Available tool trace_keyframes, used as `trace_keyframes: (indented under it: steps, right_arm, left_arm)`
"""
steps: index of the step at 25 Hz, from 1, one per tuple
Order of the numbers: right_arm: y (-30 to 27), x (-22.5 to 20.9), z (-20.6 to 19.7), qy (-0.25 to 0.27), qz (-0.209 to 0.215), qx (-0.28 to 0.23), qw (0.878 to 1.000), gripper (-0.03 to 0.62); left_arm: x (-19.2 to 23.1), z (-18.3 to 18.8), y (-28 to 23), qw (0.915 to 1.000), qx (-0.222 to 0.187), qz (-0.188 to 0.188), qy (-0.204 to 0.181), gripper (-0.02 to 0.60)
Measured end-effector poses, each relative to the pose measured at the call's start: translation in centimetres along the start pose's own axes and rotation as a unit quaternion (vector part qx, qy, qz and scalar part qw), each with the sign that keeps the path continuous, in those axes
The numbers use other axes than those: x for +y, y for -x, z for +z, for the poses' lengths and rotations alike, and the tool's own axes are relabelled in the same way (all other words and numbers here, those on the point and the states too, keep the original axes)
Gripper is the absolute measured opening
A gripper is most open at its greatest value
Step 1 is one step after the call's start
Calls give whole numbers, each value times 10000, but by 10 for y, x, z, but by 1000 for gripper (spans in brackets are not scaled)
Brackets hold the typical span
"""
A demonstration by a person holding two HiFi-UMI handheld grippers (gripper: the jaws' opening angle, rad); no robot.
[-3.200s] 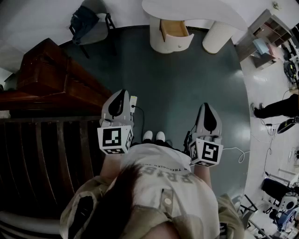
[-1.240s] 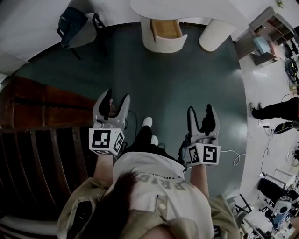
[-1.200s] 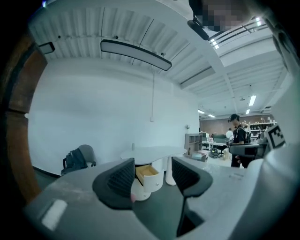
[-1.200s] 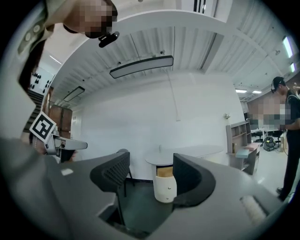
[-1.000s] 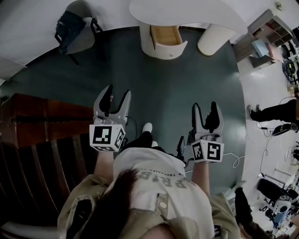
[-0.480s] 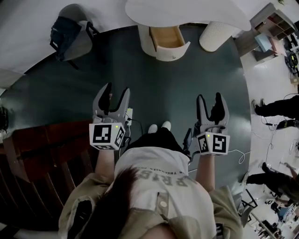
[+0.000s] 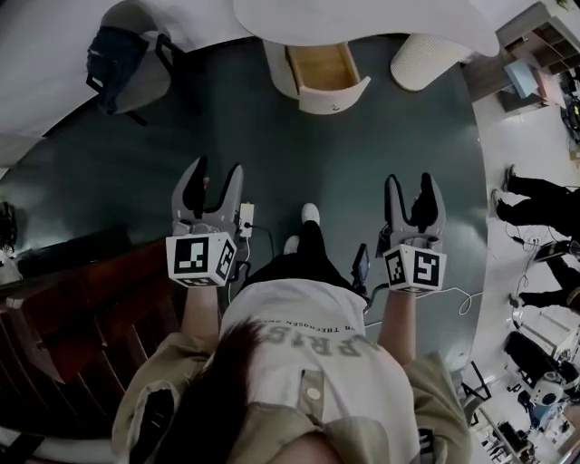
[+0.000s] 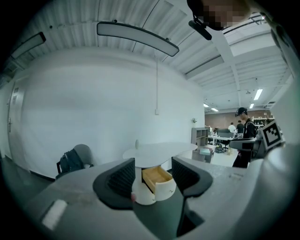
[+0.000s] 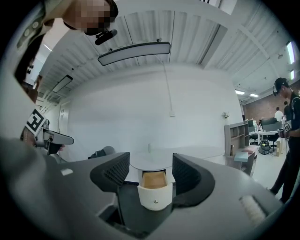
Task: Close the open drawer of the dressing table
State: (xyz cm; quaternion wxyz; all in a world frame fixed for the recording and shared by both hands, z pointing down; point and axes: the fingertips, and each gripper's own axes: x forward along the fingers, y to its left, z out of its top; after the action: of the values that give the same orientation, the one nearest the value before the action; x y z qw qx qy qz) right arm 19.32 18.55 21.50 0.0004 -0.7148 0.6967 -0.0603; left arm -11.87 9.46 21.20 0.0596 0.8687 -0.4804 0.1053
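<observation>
Though open, one drawer [image 7: 326, 77], two tools [image 7: 216, 169] [image 7: 412, 181]

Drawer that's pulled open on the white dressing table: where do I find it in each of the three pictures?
Head view: the drawer is at the top, just right of centre.
Left gripper view: low centre, seen at a slant between the jaws.
Right gripper view: low centre, its front facing the camera.
Shared landmark: the white tabletop directly above it.
</observation>
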Motion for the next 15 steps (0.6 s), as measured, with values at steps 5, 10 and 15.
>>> trace_keyframes:
  steps: [5,10,15]
  right_arm:
    - [-48,-20,5,39,275,-37,9996,290]
    - [-94,-40,14,131,583,-117,9981,289]
    - [-135,-40,-6,251,841,26,9961,289]
  left_arm:
    - [-9,26,-38,9994,-203,158,-222,250]
    - [-18,47,-73,9991,-346,217,-76,250]
    - [-9,44,-96,9987,-370,301,-158,250]
